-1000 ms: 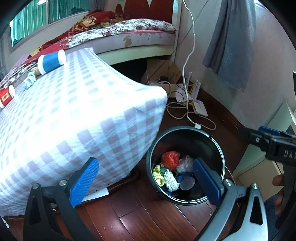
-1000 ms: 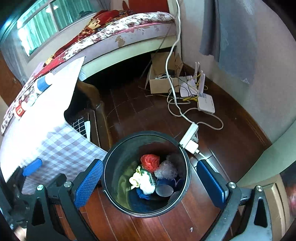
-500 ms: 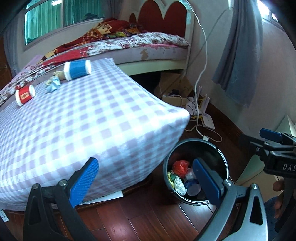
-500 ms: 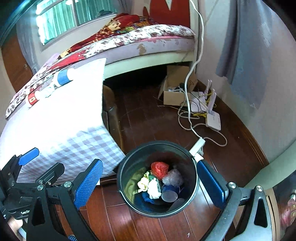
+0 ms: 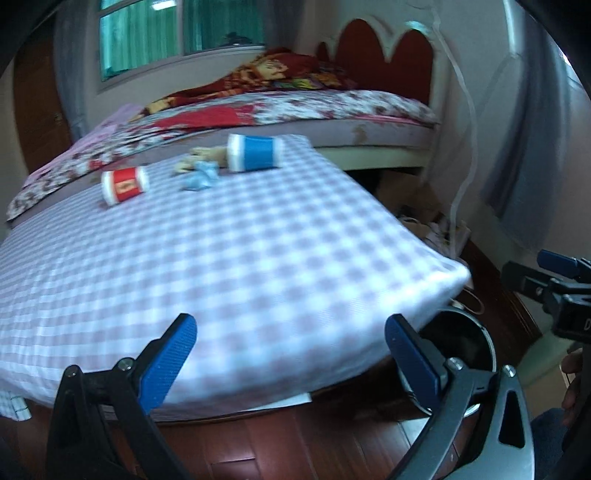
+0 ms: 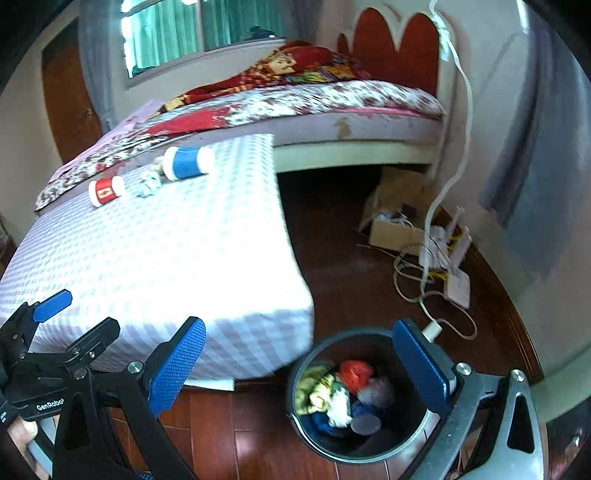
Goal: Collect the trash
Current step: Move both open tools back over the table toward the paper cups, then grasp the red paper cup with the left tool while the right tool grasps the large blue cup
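Dark red wood floor (image 6: 354, 273) underfoot, running to a pale wall hung with grey curtain (image 6: 535, 177) at right. Beyond, a bed (image 5: 332, 110) with floral cover and red scalloped headboard (image 6: 395, 48), under a green-curtained window (image 5: 177, 33). Nearer, filling most of the left wrist view, a desk (image 5: 229, 258) draped in lilac-and-white checked cloth, with trash lying at its far end: blue paper cup (image 5: 255, 152) on its side, red paper cup (image 5: 125, 184) likewise, well apart from it, and between them a crumpled pale blue wad (image 5: 199, 179) just beside a tan scrap, too blurred to name. On the floor just off the desk's near right corner, a black round bin (image 6: 369, 395) holding red, yellow, white and blue crumpled trash. By the wall, a cardboard box (image 6: 395, 225), white cables and a white router (image 6: 458, 286). Left tongs (image 5: 290, 354) spread wide over the desk's near edge, gripping nothing. Right tongs (image 6: 299, 362) spread wide too, empty, above the bin, right pad overlapping its rim in view.
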